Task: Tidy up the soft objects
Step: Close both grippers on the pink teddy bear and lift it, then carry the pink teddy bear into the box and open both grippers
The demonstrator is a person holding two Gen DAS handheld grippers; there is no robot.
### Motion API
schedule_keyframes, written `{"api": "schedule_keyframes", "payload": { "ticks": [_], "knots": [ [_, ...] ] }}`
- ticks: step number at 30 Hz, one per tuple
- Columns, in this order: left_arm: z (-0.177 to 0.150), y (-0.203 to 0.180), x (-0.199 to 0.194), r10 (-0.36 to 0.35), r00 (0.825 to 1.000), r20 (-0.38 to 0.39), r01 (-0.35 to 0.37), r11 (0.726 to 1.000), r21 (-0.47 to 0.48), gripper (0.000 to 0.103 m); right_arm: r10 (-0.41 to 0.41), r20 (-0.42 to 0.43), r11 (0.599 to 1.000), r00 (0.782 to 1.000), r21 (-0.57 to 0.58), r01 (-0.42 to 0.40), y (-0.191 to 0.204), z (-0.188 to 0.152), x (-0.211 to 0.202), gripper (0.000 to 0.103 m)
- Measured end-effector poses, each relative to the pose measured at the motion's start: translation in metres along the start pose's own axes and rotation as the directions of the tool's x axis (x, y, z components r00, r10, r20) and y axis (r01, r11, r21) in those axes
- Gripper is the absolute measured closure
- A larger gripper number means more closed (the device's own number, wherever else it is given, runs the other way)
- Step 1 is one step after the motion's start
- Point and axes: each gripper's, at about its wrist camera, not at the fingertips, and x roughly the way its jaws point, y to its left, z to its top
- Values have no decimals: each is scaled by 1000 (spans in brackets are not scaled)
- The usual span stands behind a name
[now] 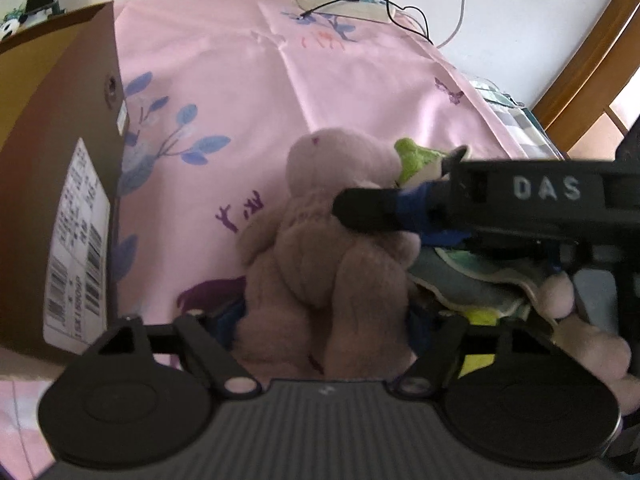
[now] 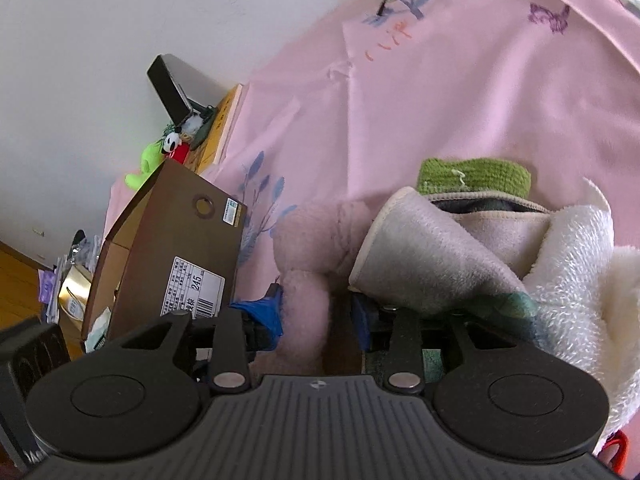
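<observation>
A mauve plush bear (image 1: 320, 248) sits on the pink bedsheet (image 1: 224, 80), close in front of my left gripper (image 1: 320, 320), whose jaws close around the bear's lower body. My right gripper (image 2: 316, 312) grips one plush limb of the bear (image 2: 308, 300); it also shows in the left wrist view (image 1: 376, 210), reaching in from the right against the bear's side. Beside the bear lie a grey-green cloth (image 2: 432, 256), a green knitted piece (image 2: 476, 174) and a white fluffy toy (image 2: 576, 280). A brown cardboard box (image 1: 60, 184) stands open at the left.
A power strip (image 1: 344, 0) with a charger and cables lies at the bed's far edge by the wall. Small toys (image 2: 172, 148) and a dark device (image 2: 168, 88) sit behind the box (image 2: 168, 248). A wooden frame (image 1: 592, 64) stands at the right.
</observation>
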Motion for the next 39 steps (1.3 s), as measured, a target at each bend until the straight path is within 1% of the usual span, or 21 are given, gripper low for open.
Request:
{"api": "schedule_keyframes", "payload": {
  "ticks": [3, 4, 6, 7, 11, 16, 20, 23, 28, 31, 33, 35, 37, 39],
  "knots": [
    [-1, 1, -3, -17, 1000, 15, 17, 1000, 2, 38, 26, -7, 998, 1000, -52, -27, 9, -2, -2, 89],
    [-1, 1, -5, -19, 1000, 21, 19, 1000, 9, 40, 23, -3, 996, 1000, -84, -24, 14, -4, -3, 89],
    [-1, 0, -12, -25, 999, 41, 25, 1000, 14, 40, 1, 17, 988, 1000, -155, 2, 23, -7, -6, 90],
    [0, 0, -16, -28, 998, 52, 28, 1000, 15, 40, 3, 27, 986, 1000, -169, 2, 26, -7, -8, 90],
    [1, -5, -39, -36, 992, 117, 32, 999, 38, 41, 44, 74, 984, 996, -178, -30, 33, -6, -24, 91],
    [2, -14, -72, -22, 979, 203, 4, 996, 85, 41, 89, 139, 971, 986, -232, -55, 54, -7, -47, 91],
    [5, -13, -102, -16, 961, 276, -13, 995, 102, 42, 126, 191, 959, 973, -275, -70, 75, -7, -60, 91],
    [9, -3, -126, -12, 945, 328, -23, 995, 101, 42, 160, 229, 943, 960, -322, -81, 98, -4, -64, 91],
    [16, 31, -169, 28, 911, 412, -65, 995, 76, 42, 237, 244, 911, 940, -391, -128, 142, 7, -54, 91],
    [20, 58, -186, 64, 900, 431, -90, 995, 40, 42, 271, 228, 889, 935, -432, -153, 173, 12, -35, 91],
    [21, 78, -191, 93, 898, 429, -107, 994, 9, 42, 283, 206, 876, 937, -453, -165, 192, 13, -19, 91],
    [21, 101, -191, 109, 906, 409, -109, 994, -25, 42, 280, 177, 873, 944, -457, -173, 207, 14, 0, 91],
    [24, 123, -184, 113, 922, 369, -97, 993, -62, 42, 256, 141, 875, 956, -455, -168, 219, 13, 23, 91],
    [24, 145, -172, 106, 942, 318, -78, 992, -102, 42, 215, 98, 884, 972, -442, -150, 226, 11, 44, 91]
  ]
}}
